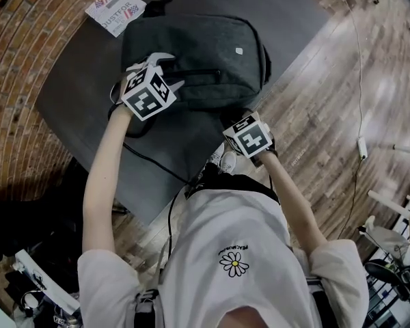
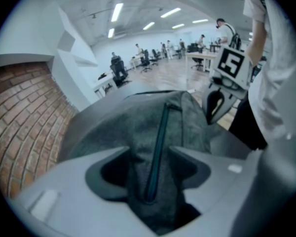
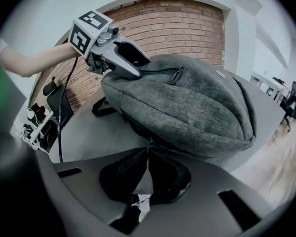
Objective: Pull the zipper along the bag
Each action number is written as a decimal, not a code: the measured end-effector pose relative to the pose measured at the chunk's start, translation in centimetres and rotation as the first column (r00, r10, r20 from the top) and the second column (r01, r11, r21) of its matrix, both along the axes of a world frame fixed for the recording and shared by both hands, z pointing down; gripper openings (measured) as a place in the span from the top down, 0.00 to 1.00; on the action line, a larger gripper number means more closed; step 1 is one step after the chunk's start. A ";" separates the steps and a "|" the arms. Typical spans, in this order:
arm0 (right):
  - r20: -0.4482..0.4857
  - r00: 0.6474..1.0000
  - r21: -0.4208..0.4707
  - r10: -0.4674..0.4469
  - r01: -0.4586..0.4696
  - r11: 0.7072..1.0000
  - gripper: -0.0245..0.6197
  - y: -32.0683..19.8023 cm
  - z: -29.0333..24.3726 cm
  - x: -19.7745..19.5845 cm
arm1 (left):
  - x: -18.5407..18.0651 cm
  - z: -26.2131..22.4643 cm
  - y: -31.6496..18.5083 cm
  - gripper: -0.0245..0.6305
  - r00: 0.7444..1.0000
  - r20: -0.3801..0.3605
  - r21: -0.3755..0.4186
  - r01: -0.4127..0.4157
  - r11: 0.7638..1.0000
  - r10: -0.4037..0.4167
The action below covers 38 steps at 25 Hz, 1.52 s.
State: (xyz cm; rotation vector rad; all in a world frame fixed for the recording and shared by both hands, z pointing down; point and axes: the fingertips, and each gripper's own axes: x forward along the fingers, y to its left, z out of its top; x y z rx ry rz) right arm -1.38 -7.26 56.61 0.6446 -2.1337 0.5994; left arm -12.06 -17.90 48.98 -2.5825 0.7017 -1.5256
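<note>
**Both grippers clamped on the backpack at the table's far end**

A printed leaflet (image 1: 116, 9) lies at the far left corner of the dark table (image 1: 75, 94), just beside the bag (image 1: 212, 46) and apart from it. A black cable (image 1: 157, 162) trails from the left hand across the table toward its near edge. A dark strap (image 1: 131, 125) lies off the bag's left end, under that hand.

The left gripper (image 1: 172, 72) is closed on a bunched fold of the bag's grey cloth. The front pocket zipper (image 2: 158, 147) runs up between its jaws and looks shut along the part that shows.

The bag lies flat, front up, filling the table's far middle. A small label (image 1: 238, 50) sits on its front. Nothing inside the bag can be seen.

The right gripper (image 3: 148, 153) is at the bag's near right side, by the table's near edge. Its jaws are pinched almost together on the zipper pull (image 3: 149, 143) of the main seam. How far that seam is open is hard to make out in the shadow.
</note>
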 end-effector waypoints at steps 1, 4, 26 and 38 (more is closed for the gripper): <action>0.000 1.000 0.002 0.011 -0.011 1.000 0.94 0.1 0.0 -0.6 | 0.0 0.0 0.0 0.58 1.000 -0.002 0.000 0.001 1.000 -0.001; 0.001 0.999 0.002 0.037 -0.037 0.999 0.94 0.2 0.0 -2.4 | 0.0 -0.1 0.1 0.58 1.000 -0.015 -0.001 0.007 1.000 -0.007; 0.010 0.999 0.085 -0.053 0.052 0.995 0.95 0.9 0.3 -7.9 | -0.1 -0.1 0.2 0.58 0.998 -0.043 0.025 0.049 0.998 -0.048; 0.116 0.992 0.226 0.055 -0.080 0.971 0.85 -3.1 -9.7 -1.4 | 0.7 -6.9 -1.2 0.60 0.976 -0.194 0.084 0.119 0.989 -0.100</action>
